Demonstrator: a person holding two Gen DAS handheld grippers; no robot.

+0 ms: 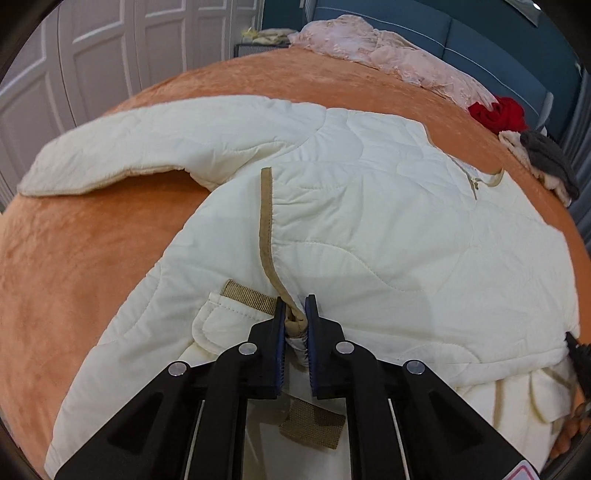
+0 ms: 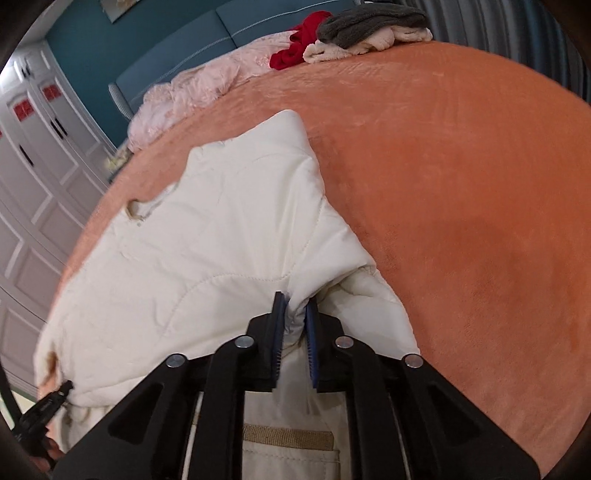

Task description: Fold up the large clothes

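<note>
One cream quilted jacket [image 1: 351,206] lies spread over the orange bedspread [image 1: 74,277], filling the middle and right of the left wrist view. One of its sleeves [image 1: 122,147] stretches toward the upper left of that frame. A tan trim strip [image 1: 266,229] runs down the jacket's front edge to the bottom centre, and a tan webbing tab [image 1: 248,297] sits just left of it.

There are two hand-held grippers, one per view. The left hand-held gripper [image 1: 295,314] is closed on the jacket's trimmed edge: a bunched fold of cream fabric and tan binding is pinched between its two blue-padded fingers [image 1: 312,332] at the lower centre of the frame. The right hand-held gripper [image 2: 293,314] is likewise clamped on the jacket [image 2: 207,240], its pads squeezing a fold of cream cloth at the lower centre of the right wrist view. The jacket there covers the left and centre, with bare orange bedspread [image 2: 461,221] filling the right. Below the fingers a tan band [image 2: 288,439] on the jacket shows at the bottom edge.

At the far end of the bed lie one crumpled pale pink cover [image 1: 388,55], one red garment [image 1: 498,112], and a small pile of one grey piece [image 2: 369,22] on a cream one [image 2: 332,50]. White panelled wardrobe doors [image 1: 92,55] stand in the upper left, and a teal wall [image 2: 147,40] runs behind the bed.
</note>
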